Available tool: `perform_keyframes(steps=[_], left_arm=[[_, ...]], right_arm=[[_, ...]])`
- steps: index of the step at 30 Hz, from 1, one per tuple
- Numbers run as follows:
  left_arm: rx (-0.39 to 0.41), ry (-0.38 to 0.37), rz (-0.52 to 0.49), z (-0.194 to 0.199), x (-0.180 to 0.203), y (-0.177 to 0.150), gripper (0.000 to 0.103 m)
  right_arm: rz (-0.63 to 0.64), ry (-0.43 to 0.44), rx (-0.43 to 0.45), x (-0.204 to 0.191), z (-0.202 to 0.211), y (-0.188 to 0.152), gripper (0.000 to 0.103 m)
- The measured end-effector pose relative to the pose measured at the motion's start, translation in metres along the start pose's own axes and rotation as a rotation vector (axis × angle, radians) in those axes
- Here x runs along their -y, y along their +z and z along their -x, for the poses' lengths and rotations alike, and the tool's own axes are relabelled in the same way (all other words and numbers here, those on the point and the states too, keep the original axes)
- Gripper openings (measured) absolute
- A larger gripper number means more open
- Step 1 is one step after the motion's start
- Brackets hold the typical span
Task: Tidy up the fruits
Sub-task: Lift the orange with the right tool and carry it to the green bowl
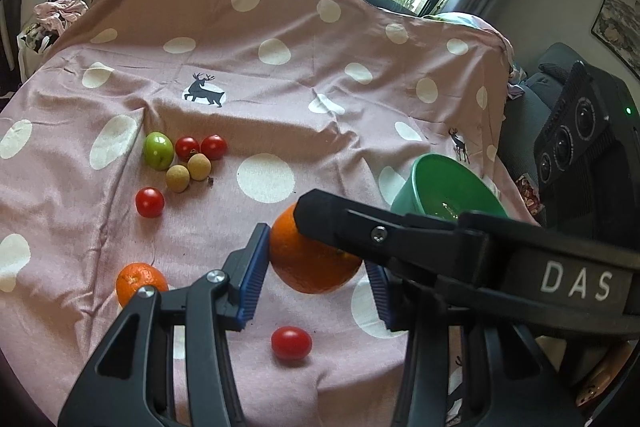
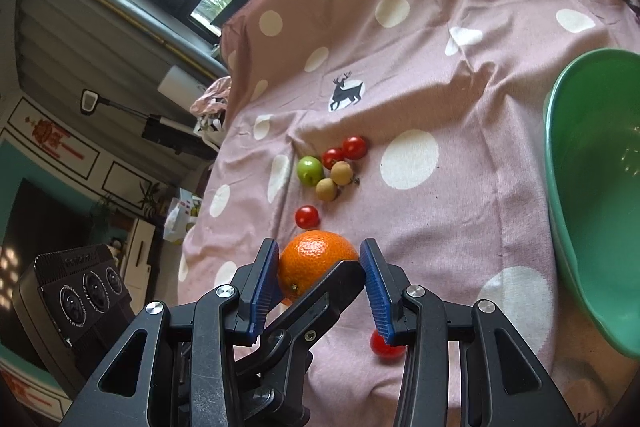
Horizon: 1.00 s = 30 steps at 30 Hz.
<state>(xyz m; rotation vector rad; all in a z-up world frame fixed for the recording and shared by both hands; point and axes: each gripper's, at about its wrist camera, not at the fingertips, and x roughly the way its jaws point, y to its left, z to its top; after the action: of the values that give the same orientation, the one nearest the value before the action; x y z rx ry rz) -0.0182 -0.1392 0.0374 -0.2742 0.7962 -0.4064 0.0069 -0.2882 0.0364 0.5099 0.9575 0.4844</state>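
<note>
We look along two handheld grippers that meet on one orange (image 1: 312, 267) above a pink spotted cloth (image 1: 280, 67).

The left gripper (image 1: 316, 261) is partly closed. Its blue pads (image 1: 252, 275) bracket the orange left and right, and the left pad presses the peel. The far pad is partly hidden behind a black finger (image 1: 360, 227) of the right gripper (image 2: 320, 259), which reaches in across the top of the fruit. In the right wrist view that gripper also stands at a middling width, with the same orange between its pads and both pads at the peel. We judge that the two grips cross and share the orange. We cannot tell for sure whether it is clear of the cloth.

The green bowl (image 1: 448, 187) is the landmark:
- The orange is near it, to its left and nearer us.
- The bowl's open mouth tilts toward the fruit.
- The right gripper is on the bowl's side, so it is the nearer one.

The orange is round, so it has no long axis to line up. We judge that the coming move is a carry to the right, up over the bowl's near rim.

Other fruit lies further left of the bowl:
- a cherry tomato (image 1: 291, 342)
- a small mandarin (image 1: 140, 283)
- a cluster around a green fruit (image 1: 159, 150), well apart from the bowl
</note>
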Motion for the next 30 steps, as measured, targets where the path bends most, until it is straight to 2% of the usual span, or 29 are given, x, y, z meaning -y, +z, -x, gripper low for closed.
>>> perform_keyframes(steps=[20, 30], left_arm=[[0.039, 0.015, -0.109, 0.001, 0.055, 0.018, 0.045], [0.03, -0.012, -0.143, -0.01, 0.081, 0.02, 0.045]], right_arm=[[-0.004, 0.052, 0.109, 0.018, 0.048, 0.012, 0.046], [-0.032, 0.027, 0.169, 0.034, 0.069, 0.017, 0.046]])
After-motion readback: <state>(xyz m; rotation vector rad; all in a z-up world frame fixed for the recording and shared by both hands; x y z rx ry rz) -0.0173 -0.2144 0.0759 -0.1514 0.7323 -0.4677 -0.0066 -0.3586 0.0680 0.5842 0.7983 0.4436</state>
